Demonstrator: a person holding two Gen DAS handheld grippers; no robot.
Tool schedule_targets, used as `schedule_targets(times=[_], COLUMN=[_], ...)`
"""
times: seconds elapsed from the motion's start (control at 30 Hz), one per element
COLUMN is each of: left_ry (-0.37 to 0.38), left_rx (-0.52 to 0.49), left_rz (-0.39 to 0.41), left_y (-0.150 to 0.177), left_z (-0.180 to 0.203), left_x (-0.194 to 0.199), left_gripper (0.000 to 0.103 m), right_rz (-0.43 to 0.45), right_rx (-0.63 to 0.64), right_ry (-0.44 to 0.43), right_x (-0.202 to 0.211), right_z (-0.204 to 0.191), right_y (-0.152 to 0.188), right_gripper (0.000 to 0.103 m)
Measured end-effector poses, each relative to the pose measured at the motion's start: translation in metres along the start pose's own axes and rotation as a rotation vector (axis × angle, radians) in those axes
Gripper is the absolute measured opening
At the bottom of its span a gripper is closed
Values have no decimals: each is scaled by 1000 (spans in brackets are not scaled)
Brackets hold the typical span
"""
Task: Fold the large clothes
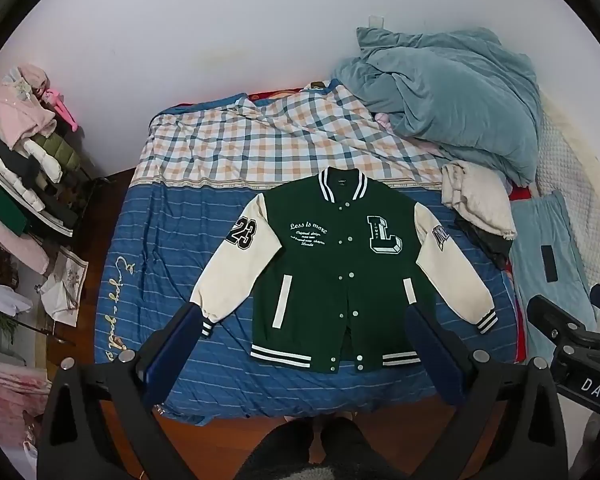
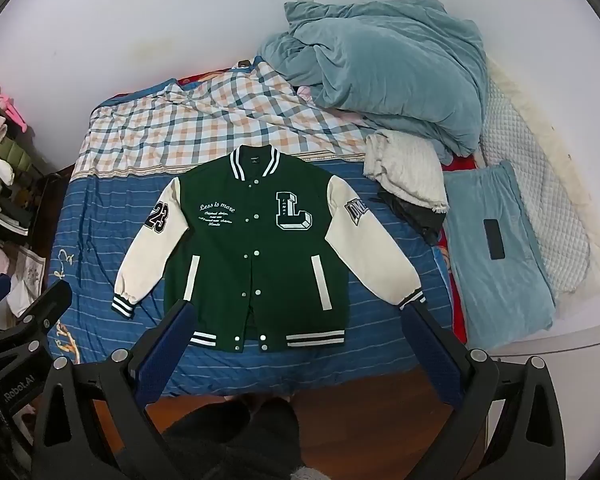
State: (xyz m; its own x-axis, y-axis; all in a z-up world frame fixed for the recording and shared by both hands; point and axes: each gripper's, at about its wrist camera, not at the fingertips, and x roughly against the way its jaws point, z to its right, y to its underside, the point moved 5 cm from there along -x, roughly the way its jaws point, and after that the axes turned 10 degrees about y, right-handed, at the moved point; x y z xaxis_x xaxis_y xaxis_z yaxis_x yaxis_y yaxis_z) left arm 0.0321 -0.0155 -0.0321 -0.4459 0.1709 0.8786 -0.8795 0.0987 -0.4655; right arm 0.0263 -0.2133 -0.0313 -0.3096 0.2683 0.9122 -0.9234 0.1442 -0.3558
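Green jacket [image 1: 340, 256] flat; both tongs [image 1: 304, 320] [image 2: 300, 316] wide open, prob. empty.

Green varsity jacket [image 1: 340, 264] with cream sleeves lies flat, face up, snapped shut, sleeves spread; patch reads 23.

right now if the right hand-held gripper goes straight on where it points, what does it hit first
Most likely the green jacket, near its striped hem; the open right hand-held gripper frames that spot with nothing in between. Depth is uncertain.
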Motion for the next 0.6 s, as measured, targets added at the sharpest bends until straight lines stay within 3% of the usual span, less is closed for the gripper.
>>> schedule_targets(times=[0.6], left_ry=[1], left_rx=[1], left_rz=[8], left_y=[-2], left_z=[-5], left_x=[2], left_gripper=[103], right_rz=[2], right_rx=[3], right_ry=[-2], right_x=[4], right_z=[4], right_y=[-5], right_gripper=[103])
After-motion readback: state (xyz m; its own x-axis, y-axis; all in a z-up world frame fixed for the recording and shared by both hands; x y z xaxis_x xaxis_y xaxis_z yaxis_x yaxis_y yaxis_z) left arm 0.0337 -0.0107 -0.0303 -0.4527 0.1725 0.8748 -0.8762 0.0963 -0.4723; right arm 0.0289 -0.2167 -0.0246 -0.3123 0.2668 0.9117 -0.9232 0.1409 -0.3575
